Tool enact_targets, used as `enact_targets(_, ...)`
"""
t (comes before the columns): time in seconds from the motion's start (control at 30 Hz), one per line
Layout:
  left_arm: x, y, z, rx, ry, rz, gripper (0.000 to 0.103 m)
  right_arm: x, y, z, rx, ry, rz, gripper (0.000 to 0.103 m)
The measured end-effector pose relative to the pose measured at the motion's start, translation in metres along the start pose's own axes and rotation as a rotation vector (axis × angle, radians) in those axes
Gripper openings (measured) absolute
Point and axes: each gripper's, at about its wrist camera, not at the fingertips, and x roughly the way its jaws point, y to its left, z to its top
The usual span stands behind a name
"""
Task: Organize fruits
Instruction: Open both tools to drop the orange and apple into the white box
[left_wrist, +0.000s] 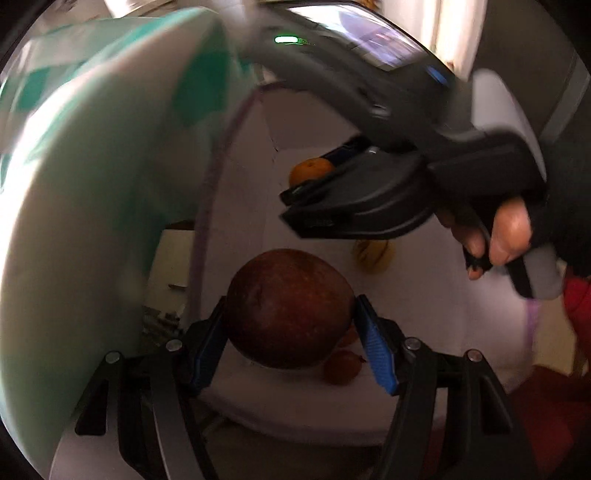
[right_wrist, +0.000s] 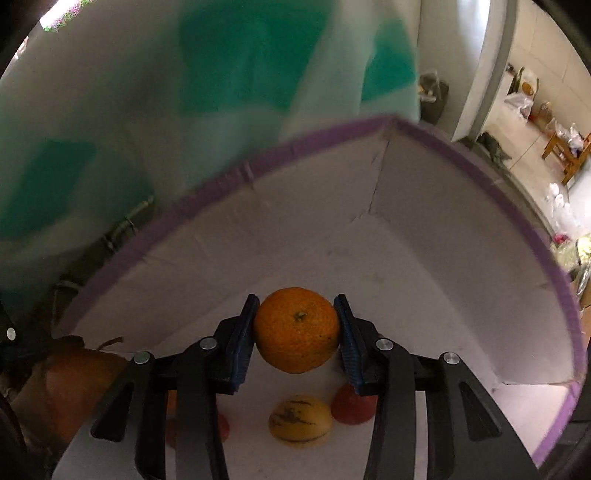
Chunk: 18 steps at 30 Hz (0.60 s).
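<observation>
My left gripper (left_wrist: 291, 325) is shut on a large dark red apple (left_wrist: 290, 308), held above a white box with a purple rim (left_wrist: 236, 122). My right gripper (right_wrist: 297, 328) is shut on an orange mandarin (right_wrist: 296, 329) over the same box (right_wrist: 406, 236). In the left wrist view the right gripper (left_wrist: 295, 205) reaches in from the right, its mandarin (left_wrist: 311, 170) partly hidden behind its fingers. On the box floor lie a yellow fruit with dark streaks (right_wrist: 300, 421), a red fruit (right_wrist: 351, 404) and small orange-red fruits (left_wrist: 341, 367).
A pale cloth with green patches (right_wrist: 221, 74) hangs blurred behind the box. A person's gloved hand (left_wrist: 502, 236) holds the right gripper's handle. Beyond the box at right is a tiled floor with a wooden chair (right_wrist: 569, 155) and bags.
</observation>
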Motion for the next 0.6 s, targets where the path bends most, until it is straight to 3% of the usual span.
enact_targets(0.13, 0.026, -0.001, 0.005, -0.007, 0.049, 0.0, 0.067, 0.024, 0.002, -0.001, 0.0, 0.059, -0.01, 0.041)
enact_targets(0.33, 0.054, -0.012, 0.001, 0.019, 0.107, -0.028, 0.067, 0.036, 0.008, -0.007, -0.018, 0.079, -0.026, 0.042)
enact_targets(0.53, 0.054, -0.008, 0.0, 0.017, 0.096, -0.037, 0.068, 0.038, 0.002, -0.014, 0.022, 0.088, -0.028, 0.043)
enact_targets(0.6, 0.052, -0.008, -0.001, 0.011, 0.077, -0.039, 0.068, 0.034, -0.005, -0.016, 0.055, 0.081, -0.011, 0.049)
